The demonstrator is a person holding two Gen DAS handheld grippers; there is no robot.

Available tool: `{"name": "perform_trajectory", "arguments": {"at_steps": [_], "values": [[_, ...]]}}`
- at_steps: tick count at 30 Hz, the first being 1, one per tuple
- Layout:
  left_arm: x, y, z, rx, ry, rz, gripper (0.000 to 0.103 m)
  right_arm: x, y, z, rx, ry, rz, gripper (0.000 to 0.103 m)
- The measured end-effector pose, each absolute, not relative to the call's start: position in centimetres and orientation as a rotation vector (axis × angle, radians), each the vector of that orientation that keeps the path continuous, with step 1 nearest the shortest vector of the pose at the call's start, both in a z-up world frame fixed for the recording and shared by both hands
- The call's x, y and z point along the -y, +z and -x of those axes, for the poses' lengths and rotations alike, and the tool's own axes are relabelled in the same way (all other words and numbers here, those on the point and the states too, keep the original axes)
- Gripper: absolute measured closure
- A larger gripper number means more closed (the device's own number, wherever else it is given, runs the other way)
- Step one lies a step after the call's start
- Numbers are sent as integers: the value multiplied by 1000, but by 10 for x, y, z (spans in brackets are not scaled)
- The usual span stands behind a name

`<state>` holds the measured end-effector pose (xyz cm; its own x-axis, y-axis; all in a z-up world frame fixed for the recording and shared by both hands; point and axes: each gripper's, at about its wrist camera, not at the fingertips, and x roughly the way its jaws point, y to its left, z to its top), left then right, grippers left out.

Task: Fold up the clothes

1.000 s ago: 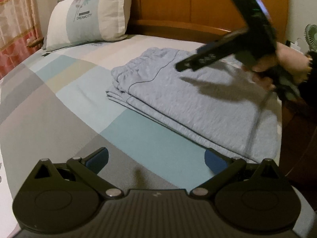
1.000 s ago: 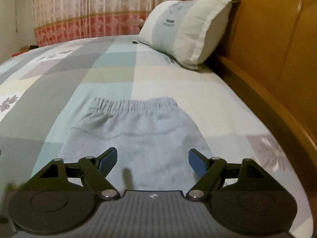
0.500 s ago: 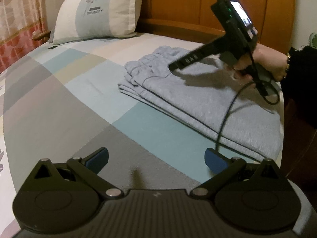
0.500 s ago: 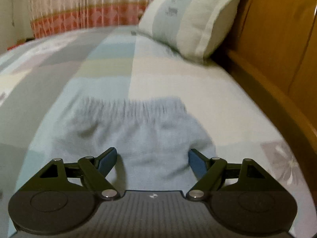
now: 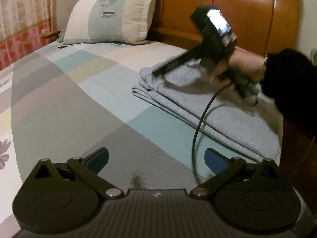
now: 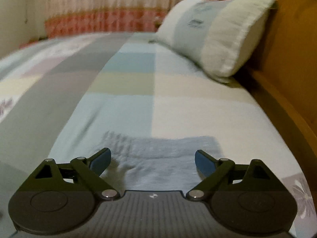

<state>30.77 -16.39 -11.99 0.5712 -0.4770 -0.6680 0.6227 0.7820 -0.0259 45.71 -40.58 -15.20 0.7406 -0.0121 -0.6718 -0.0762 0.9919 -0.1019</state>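
Folded light-blue sweatpants [image 5: 214,103] lie on the patchwork bedsheet [image 5: 79,103] near the headboard, waistband end toward the pillow. In the left wrist view my left gripper [image 5: 156,159] hovers open over bare sheet, short of the pants. My right gripper [image 5: 156,73], held by a hand in a black sleeve, reaches over the waistband end with its tips down at the cloth. In the right wrist view that gripper [image 6: 152,159] has its jaws opening wide, the elastic waistband [image 6: 158,150] lying just below and between the blue pads without being pinched.
A striped pillow [image 5: 111,17] leans on the wooden headboard [image 5: 247,13] at the far end. A red patterned curtain [image 5: 21,19] hangs at the far left. A black cable [image 5: 200,123] loops from the right gripper across the pants. The bed edge drops off at the right.
The right gripper has slid forward along the pants to the waistband end and its jaws have spread wider. The left gripper drifted sideways, staying open over the sheet.
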Motion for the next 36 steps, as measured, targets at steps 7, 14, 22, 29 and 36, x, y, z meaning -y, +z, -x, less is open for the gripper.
{"name": "perform_trajectory", "arguments": {"at_steps": [7,14,22,29,36], "values": [[153,-109,-294,-688,-614,-217,1,395,-133,-429,-733,9,139,6],[154,-100,-276,-689,-552,-204,1,389,-157,-393,-809,13,98,5],[161,-75,-251,-650,-526,-175,1,390,-101,-322,-802,-71,44,0],[174,-64,-235,-684,-527,-69,1,400,-79,-231,-855,-213,-59,0],[192,-55,-202,-667,-561,-78,1,389,-71,-163,-829,-257,-178,0]]}}
